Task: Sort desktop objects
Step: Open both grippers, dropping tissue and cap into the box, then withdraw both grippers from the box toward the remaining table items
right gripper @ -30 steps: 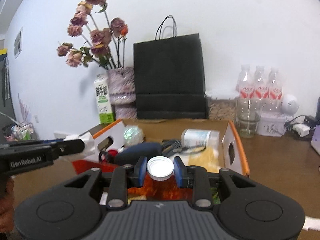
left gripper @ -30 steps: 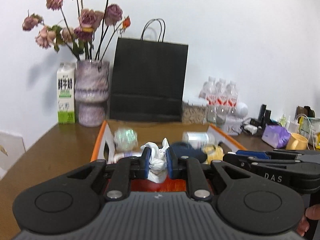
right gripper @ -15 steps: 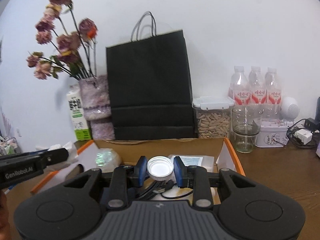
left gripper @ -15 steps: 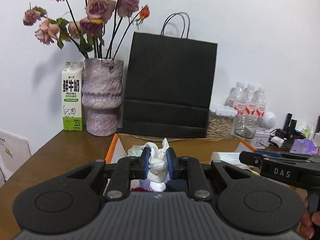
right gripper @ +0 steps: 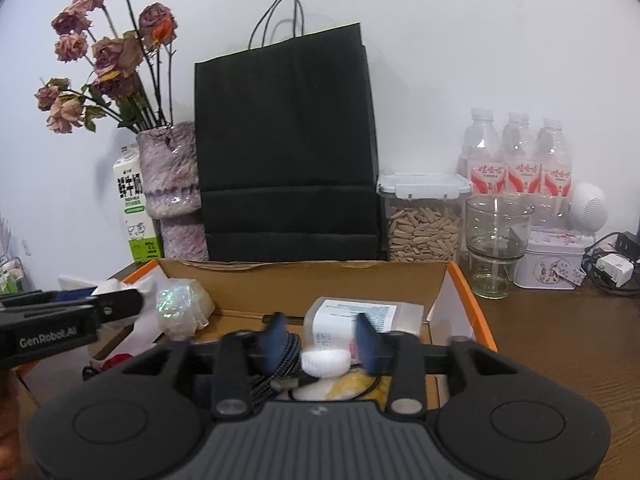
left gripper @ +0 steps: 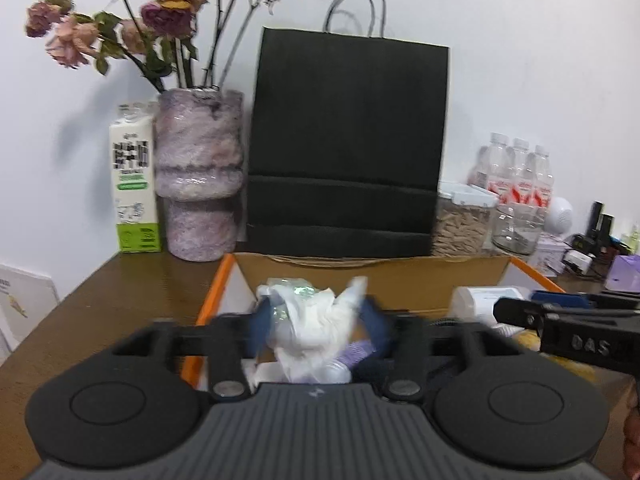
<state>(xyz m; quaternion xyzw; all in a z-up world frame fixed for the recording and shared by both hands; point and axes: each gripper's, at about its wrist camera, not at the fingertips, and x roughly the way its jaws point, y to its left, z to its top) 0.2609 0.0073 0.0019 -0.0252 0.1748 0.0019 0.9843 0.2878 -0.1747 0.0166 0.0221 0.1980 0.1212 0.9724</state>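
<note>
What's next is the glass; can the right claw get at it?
Probably yes: the right claw is open, and the glass stands outside the box, with bare table before it.

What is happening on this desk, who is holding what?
A person works two claws over a cardboard box of clutter. The left claw stands wide, crumpled white tissue between its fingers, blurred. The right claw is open, a white cap just below it in the box.
</note>
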